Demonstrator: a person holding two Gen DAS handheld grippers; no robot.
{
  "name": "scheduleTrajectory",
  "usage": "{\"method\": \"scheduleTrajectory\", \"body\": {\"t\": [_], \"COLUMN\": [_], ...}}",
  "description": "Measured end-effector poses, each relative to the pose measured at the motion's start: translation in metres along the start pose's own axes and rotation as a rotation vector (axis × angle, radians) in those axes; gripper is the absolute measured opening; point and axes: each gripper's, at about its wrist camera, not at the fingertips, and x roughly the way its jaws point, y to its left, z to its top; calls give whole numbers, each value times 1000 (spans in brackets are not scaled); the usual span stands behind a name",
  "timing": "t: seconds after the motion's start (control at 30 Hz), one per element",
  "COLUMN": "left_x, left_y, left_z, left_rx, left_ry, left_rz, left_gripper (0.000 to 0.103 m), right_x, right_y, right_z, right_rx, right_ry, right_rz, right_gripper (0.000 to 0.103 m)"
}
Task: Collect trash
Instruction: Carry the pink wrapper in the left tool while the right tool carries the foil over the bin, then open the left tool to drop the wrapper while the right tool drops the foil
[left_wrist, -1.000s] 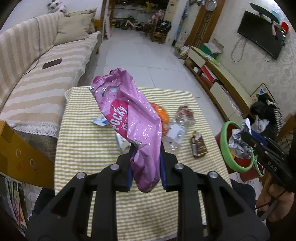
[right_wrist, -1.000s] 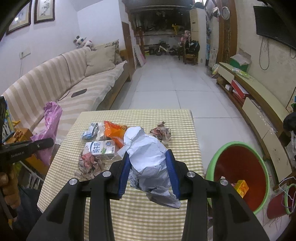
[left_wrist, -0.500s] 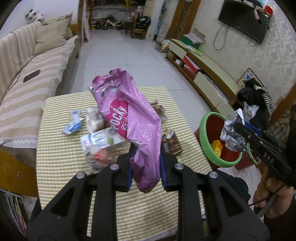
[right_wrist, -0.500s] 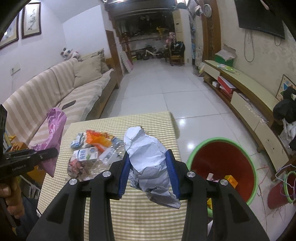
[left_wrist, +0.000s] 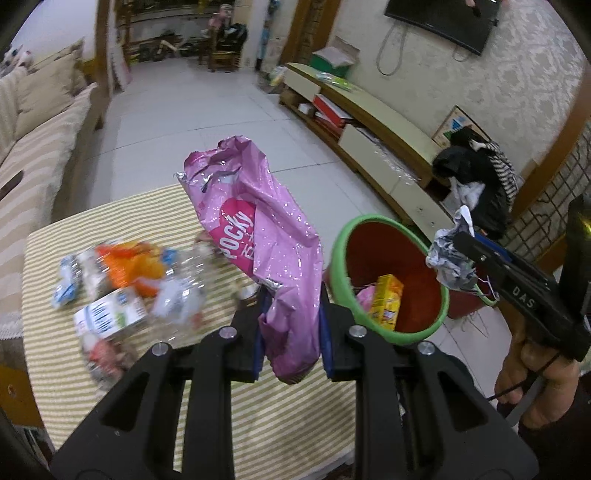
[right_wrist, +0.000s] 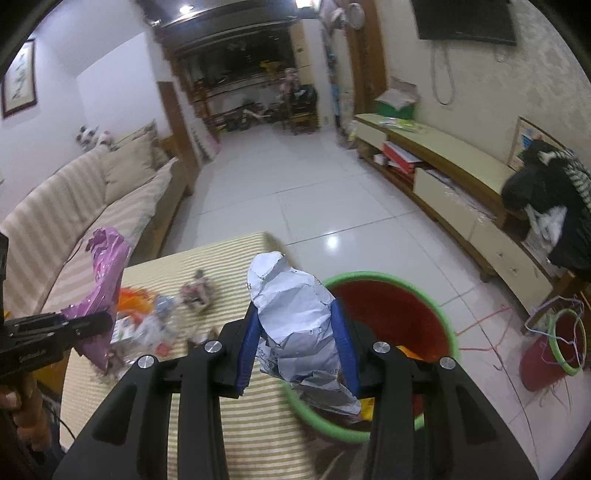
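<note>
My left gripper (left_wrist: 291, 325) is shut on a pink Pocky bag (left_wrist: 258, 236) and holds it above the striped table (left_wrist: 280, 424), left of the red bin with a green rim (left_wrist: 391, 280). My right gripper (right_wrist: 297, 343) is shut on a crumpled white paper (right_wrist: 295, 317), held above the bin's near left rim (right_wrist: 391, 314). The paper also shows in the left wrist view (left_wrist: 450, 254), at the bin's right rim. The pink bag shows in the right wrist view (right_wrist: 107, 280) at the left. A yellow box (left_wrist: 386, 301) lies in the bin.
Loose trash lies on the table: a milk carton (left_wrist: 109, 314), an orange wrapper (left_wrist: 129, 262), a clear plastic bottle (left_wrist: 181, 295). A sofa (right_wrist: 74, 221) stands to the left, a low TV cabinet (right_wrist: 461, 177) to the right. A smaller red bucket (right_wrist: 550, 350) stands on the floor.
Both grippers have swung to the right with their loads. The bin has come close and now lies just under the right gripper's paper.
</note>
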Motion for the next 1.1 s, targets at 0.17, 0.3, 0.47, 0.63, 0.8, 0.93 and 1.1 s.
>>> {"method": "scheduleTrajectory", "body": {"t": [0.17, 0.3, 0.47, 0.63, 0.8, 0.93, 1.1], "left_x": [24, 47, 74, 102, 123, 136, 146], "left_y": [-32, -59, -88, -114, -131, -136, -137], "left_z": [11, 17, 19, 20, 14, 6, 6], "left_rx": [40, 77, 111, 164, 206, 223, 217], "left_ry": [20, 47, 87, 129, 161, 195, 218], "left_rz": [-47, -110, -168, -199, -206, -205, -201], "left_gripper": [23, 23, 23, 23, 23, 24, 25], "right_x": [7, 15, 29, 45, 59, 67, 72], "right_y": [-36, -60, -82, -96, -106, -114, -119], "right_z": [2, 1, -4, -12, -17, -20, -21], "right_rx": [53, 85, 121, 142, 166, 184, 191], "right_ry": [-4, 2, 20, 42, 51, 61, 74], "right_rz": [-37, -54, -64, -65, -63, -69, -79], "right_gripper": [37, 37, 37, 37, 37, 38, 41]}}
